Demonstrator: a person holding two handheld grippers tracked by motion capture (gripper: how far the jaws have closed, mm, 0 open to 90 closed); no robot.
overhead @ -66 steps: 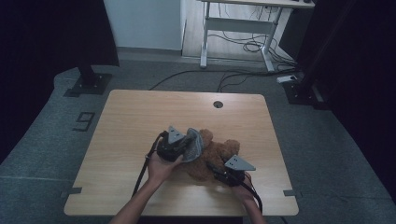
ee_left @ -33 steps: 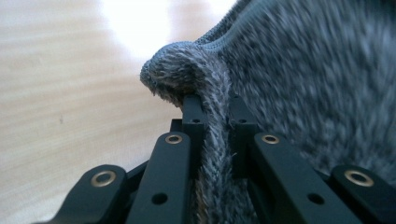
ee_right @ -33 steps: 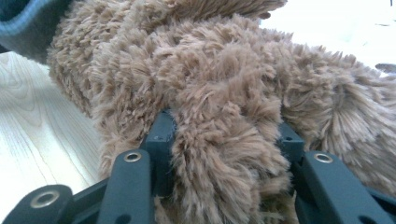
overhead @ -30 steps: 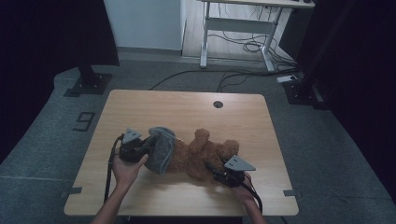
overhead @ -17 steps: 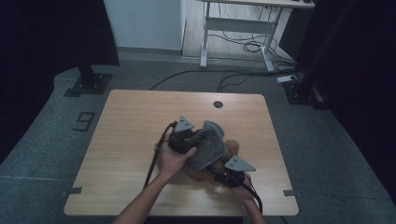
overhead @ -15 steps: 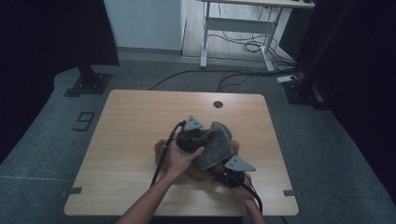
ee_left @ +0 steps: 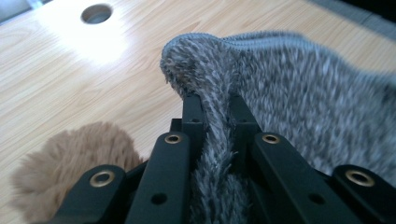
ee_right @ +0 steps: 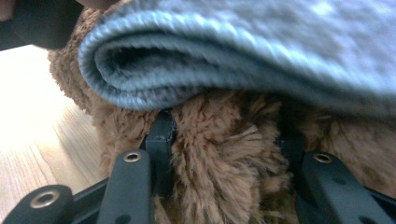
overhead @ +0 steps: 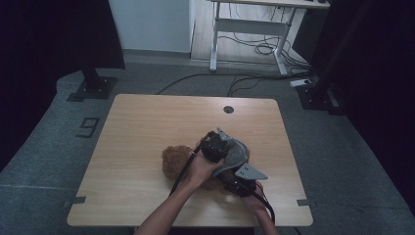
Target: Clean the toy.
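Your left gripper (ee_left: 212, 105) is pinched on the grey cloth (ee_left: 299, 93), holding it over the brown teddy (overhead: 177, 159) near the table's (overhead: 147, 127) right, maybe to dress it. Your right gripper (ee_right: 224, 135) squeezes the teddy so it lies steady.

A lab-like recording room: a bare wooden counter (overhead: 147, 127) on grey carpet, black curtains at nine and three o'clock, a cabled desk frame (overhead: 249, 29) at twelve o'clock.

High overhead; two close gripper views, shared brown plush (overhead: 175, 159).
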